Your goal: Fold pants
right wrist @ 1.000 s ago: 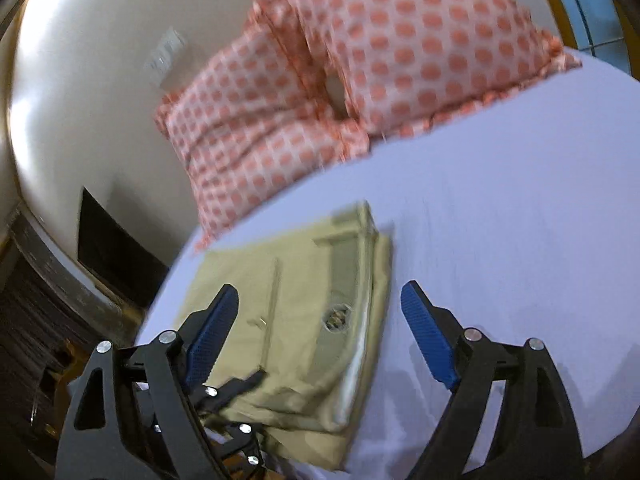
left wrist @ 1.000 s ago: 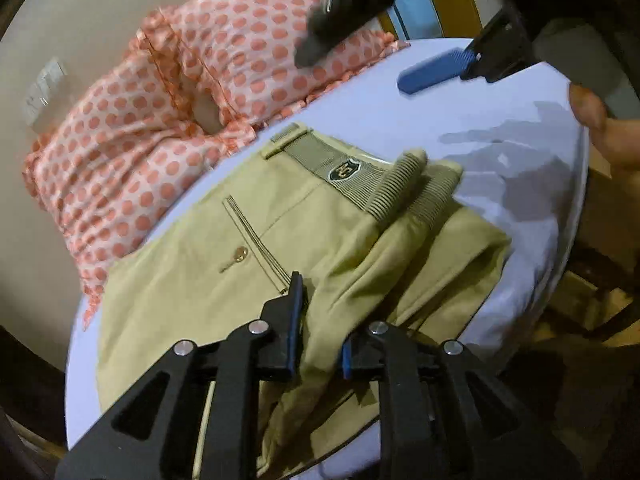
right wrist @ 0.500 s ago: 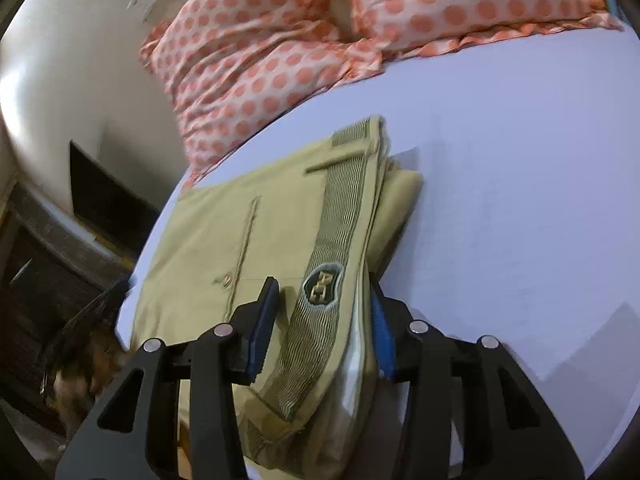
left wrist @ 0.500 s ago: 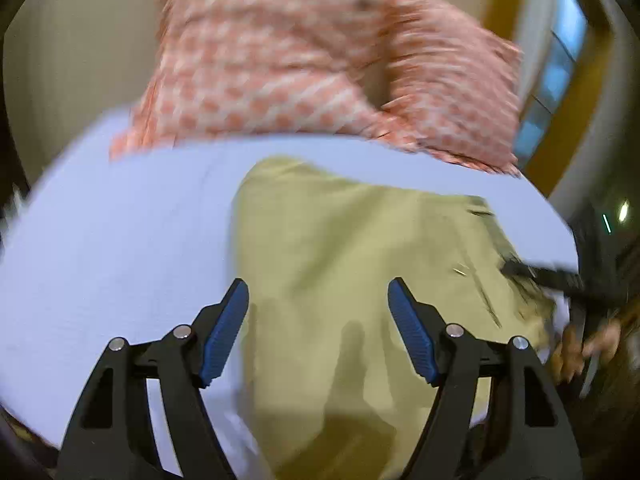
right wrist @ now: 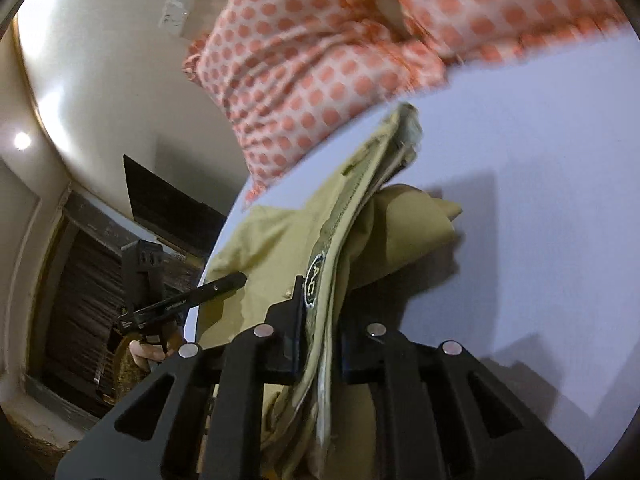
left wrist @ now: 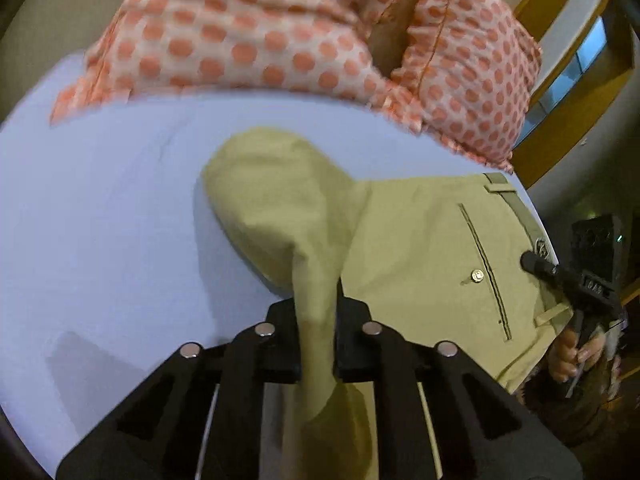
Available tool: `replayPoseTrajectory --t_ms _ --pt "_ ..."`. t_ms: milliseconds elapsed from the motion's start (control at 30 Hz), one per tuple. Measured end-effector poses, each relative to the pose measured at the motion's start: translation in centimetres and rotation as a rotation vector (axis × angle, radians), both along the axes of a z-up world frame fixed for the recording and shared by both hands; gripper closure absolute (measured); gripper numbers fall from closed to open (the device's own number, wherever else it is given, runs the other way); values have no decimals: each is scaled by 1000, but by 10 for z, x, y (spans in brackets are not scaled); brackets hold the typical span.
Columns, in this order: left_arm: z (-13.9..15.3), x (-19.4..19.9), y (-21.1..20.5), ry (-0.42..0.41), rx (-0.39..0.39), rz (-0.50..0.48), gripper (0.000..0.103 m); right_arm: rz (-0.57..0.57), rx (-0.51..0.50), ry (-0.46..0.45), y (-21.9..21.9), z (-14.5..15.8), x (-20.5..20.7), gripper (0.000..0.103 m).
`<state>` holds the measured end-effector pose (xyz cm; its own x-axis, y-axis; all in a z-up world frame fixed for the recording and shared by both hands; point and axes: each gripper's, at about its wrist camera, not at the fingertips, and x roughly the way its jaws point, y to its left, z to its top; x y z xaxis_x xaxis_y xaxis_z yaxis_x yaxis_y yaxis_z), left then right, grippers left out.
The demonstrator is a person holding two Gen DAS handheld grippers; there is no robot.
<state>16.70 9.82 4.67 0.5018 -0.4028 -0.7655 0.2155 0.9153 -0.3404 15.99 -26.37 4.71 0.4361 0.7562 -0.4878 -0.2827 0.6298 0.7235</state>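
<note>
Since half a second ago the left gripper [left wrist: 318,336] has closed from wide open onto a raised fold of the pants [left wrist: 420,240], while the right gripper [right wrist: 320,336] stays clamped on their waistband, lifted off the sheet [left wrist: 100,220] near the pillows [left wrist: 280,32].

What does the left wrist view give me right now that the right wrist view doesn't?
Left wrist only: the back pocket's button and a bunched fold of the pants pinched in the left gripper.

Right wrist only: the waistband badge, the stacked waistband layers clamped in the right gripper, a wall switch plate, and a dark wooden unit beside the bed.

Both: khaki pants on the white sheet, the polka-dot pillows, and each gripper seen from the other's camera.
</note>
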Motion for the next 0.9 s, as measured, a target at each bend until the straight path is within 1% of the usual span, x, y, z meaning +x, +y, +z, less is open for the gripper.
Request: replayPoseTrajectory --t_ms 33,67,133,167,200,233,267,300,333,367,400,433,467,500,533,567,633,667,700,733,767,800,833,867,900 --pt "9 10 -6 -33 15 4 93 -14 -25 -35 0 13 11 89" --pt "17 24 -11 -69 24 10 93 -25 -33 -51 -2 18 18 89" --pt "23 48 -20 -106 28 26 92 -92 -45 -80 -12 28 42 89" --pt "22 63 -25 -110 29 41 91 -131 -69 -83 -16 28 53 89" --pt "15 83 -34 -98 60 63 90 -158 -101 -85 -19 26 61 89" --pt "10 92 -39 -78 90 77 88 -182 -149 -84 -18 21 70 88" --pt "4 101 -45 -54 142 94 84 -207 -245 -56 -14 12 80 85" --pt "-1 105 -50 -47 204 107 82 -219 -331 -34 -10 6 86 83" --pt "1 100 -50 -67 220 110 81 -237 -409 -18 -8 3 88 80" --pt "8 89 -49 -113 251 127 79 -253 -459 -18 -9 3 85 78" --pt "15 79 -49 -155 278 143 79 -277 -469 -59 -12 9 76 76" --pt "24 64 -49 -207 287 154 77 -300 -476 -99 -14 16 67 68" --pt "32 50 -49 -241 249 146 72 -300 -470 -128 -13 21 62 60" --pt "37 41 -51 -252 209 126 68 -267 -437 -165 -8 28 53 57" --pt "39 30 -57 -256 165 86 63 -235 -421 -177 -2 29 52 56" --pt "38 27 -64 -253 150 58 58 -206 -416 -180 4 30 50 56" --pt "22 26 -86 -192 152 -14 55 -127 -431 -144 24 20 51 56" --pt "11 30 -95 -148 166 -29 55 -113 -456 -108 32 13 55 56" --pt "-6 36 -103 -97 200 -23 55 -108 -493 -43 36 0 62 55" --pt "-18 40 -109 -75 226 -20 54 -102 -502 7 37 -12 69 55" --pt "-26 41 -114 -84 266 -19 54 -114 -489 -16 35 -12 66 55" --pt "-24 35 -116 -108 287 -11 54 -125 -512 -8 34 -7 61 55" --pt "-20 29 -117 -114 304 -1 46 -146 -546 -4 34 1 52 54" --pt "-15 17 -116 -122 316 12 32 -160 -563 -19 34 7 43 39" --pt "-11 6 -115 -131 327 28 23 -179 -588 -66 36 18 23 27"
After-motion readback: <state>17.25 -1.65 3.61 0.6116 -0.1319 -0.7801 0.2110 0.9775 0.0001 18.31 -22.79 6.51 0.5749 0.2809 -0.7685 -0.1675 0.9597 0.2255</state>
